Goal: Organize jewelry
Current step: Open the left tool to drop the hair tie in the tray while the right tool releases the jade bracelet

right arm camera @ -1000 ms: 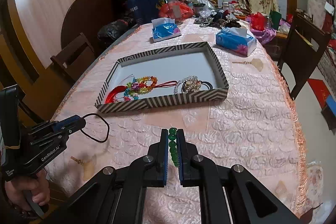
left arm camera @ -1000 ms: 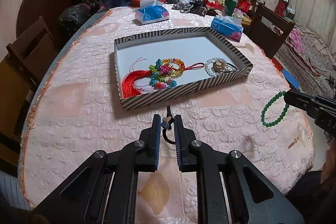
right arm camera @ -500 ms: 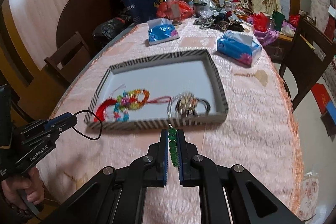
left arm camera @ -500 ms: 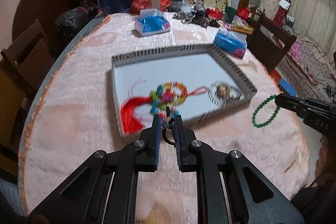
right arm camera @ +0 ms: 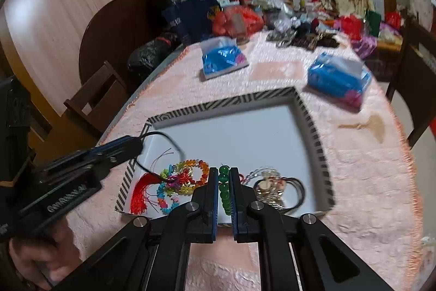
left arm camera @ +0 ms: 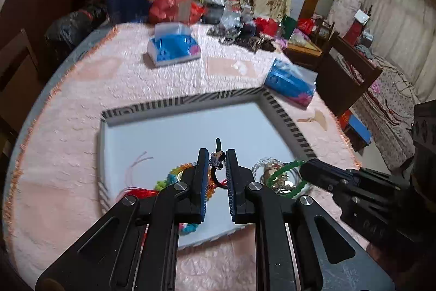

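While the left wrist view hides it, the right wrist view shows the person's hand (right arm camera: pixel 30 255) gripping the left gripper (left arm camera: pixel 216 154), clenched on a black cord necklace (left arm camera: pixel 216 158) over the striped tray (left arm camera: pixel 286 117). Beside it, the right gripper (right arm camera: pixel 224 173) pinches the green bead bracelet (right arm camera: pixel 225 191), its beads running along the fingers, above the tray's near edge.

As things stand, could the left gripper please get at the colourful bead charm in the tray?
Probably not yet: the left gripper hangs right over the bead charm, but it is shut on a black cord necklace.
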Motion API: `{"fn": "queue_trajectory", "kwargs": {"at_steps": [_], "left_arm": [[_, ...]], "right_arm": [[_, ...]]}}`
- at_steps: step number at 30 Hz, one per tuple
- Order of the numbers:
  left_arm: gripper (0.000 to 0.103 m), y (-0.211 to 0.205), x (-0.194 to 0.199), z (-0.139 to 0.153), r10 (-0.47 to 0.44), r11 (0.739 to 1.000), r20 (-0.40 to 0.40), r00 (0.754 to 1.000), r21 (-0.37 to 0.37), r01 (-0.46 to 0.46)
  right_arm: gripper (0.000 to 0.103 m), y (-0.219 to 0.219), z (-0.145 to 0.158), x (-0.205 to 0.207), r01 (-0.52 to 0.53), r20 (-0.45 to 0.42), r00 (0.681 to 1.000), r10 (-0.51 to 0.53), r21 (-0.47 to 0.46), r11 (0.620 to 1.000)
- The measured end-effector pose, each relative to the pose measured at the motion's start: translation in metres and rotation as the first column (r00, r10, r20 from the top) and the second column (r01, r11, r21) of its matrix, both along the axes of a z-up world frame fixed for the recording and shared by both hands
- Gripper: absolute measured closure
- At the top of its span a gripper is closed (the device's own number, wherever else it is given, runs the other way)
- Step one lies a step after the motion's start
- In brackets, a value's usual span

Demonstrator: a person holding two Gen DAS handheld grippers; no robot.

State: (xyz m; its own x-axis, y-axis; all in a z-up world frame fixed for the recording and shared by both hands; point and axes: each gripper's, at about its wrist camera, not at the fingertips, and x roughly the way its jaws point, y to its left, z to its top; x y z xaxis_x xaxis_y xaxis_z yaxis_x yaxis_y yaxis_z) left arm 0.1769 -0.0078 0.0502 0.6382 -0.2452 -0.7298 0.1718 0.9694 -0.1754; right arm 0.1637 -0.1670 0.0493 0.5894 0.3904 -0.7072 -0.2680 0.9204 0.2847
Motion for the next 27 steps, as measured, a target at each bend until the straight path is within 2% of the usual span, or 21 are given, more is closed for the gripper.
{"fn": "queue_trajectory", "kwargs": {"at_steps": [2,5,8,11,15,19,21,23,27], "left_arm": [[0.092,-0.001,0.007,-0.019,0.0,1.0,-0.021,1.0,0.004,0.0],[0.092,0.0,0.02,-0.059,0.009,0.999,-0.104,0.994,0.053,-0.003],[0.092,0.006,0.021,-0.081,0.023,0.996,-0.142,0.99,0.089,-0.011],[0.092,0.008,0.017,-0.083,0.023,0.994,-0.125,0.992,0.11,-0.009],[0.091,0.012,0.015,-0.084,0.005,0.996,-0.132,0.991,0.092,0.007],[0.072,0.014,0.011,-0.082,-0.026,0.998,-0.132,0.991,0.057,0.033],[0.071,0.018,0.006,-0.078,-0.017,0.998,-0.109,0.994,0.058,0.023],[0.062,0.026,0.0,-0.072,0.006,0.999,-0.087,0.996,0.052,-0.001],[0.058,0.046,-0.013,-0.066,0.072,0.994,-0.05,0.996,0.081,-0.068]], "right_arm": [[0.096,0.002,-0.008,0.007,-0.003,-0.016,1.0,0.003,-0.006,1.0],[0.096,0.0,-0.027,0.019,0.006,-0.074,0.997,-0.007,-0.016,1.0],[0.096,-0.006,-0.047,0.027,0.029,-0.129,0.991,-0.035,-0.045,0.999],[0.096,-0.014,-0.059,0.032,0.057,-0.157,0.985,-0.067,-0.068,0.996],[0.096,-0.017,-0.063,0.032,0.054,-0.155,0.986,-0.064,-0.067,0.996],[0.093,-0.024,-0.065,0.031,0.068,-0.153,0.986,-0.07,-0.018,0.998],[0.085,-0.026,-0.063,0.03,0.077,-0.151,0.986,-0.076,-0.002,0.997],[0.079,-0.031,-0.057,0.026,0.094,-0.131,0.987,-0.091,0.018,0.995],[0.073,-0.045,-0.046,0.02,0.15,-0.099,0.984,-0.15,-0.004,0.989]]}}
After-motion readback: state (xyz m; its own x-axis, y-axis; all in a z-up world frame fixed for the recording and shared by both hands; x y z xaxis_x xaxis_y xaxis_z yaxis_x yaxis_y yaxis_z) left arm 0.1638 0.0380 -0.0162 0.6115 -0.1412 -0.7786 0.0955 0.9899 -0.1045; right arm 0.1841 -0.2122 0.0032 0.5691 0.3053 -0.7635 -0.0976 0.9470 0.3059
